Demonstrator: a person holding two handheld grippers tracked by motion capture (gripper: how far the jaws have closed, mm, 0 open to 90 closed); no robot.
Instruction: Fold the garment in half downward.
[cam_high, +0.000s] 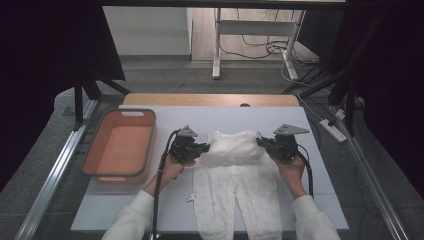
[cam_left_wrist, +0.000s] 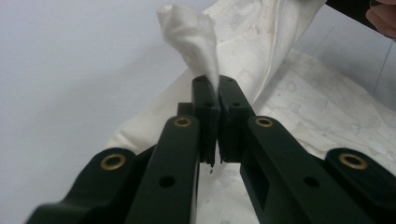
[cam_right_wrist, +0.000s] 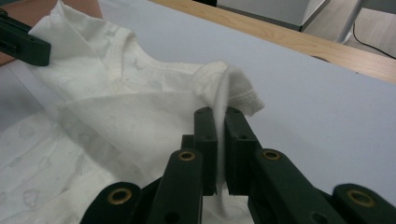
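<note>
- Garment (cam_high: 232, 175) flat on the table (cam_high: 300, 200), at the centre, legs toward the near edge, upper part toward the far edge.
- Left gripper (cam_high: 204, 148) at the upper left corner of the garment, fabric between the jaws.
- Right gripper (cam_high: 261, 142) at the upper right corner, likewise on fabric.
- Basket (cam_high: 120, 145) on the table, left of the left gripper, apart from the garment.

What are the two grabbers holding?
Each hand-held gripper, left and right, pinches one top corner of the white patterned baby romper.
</note>
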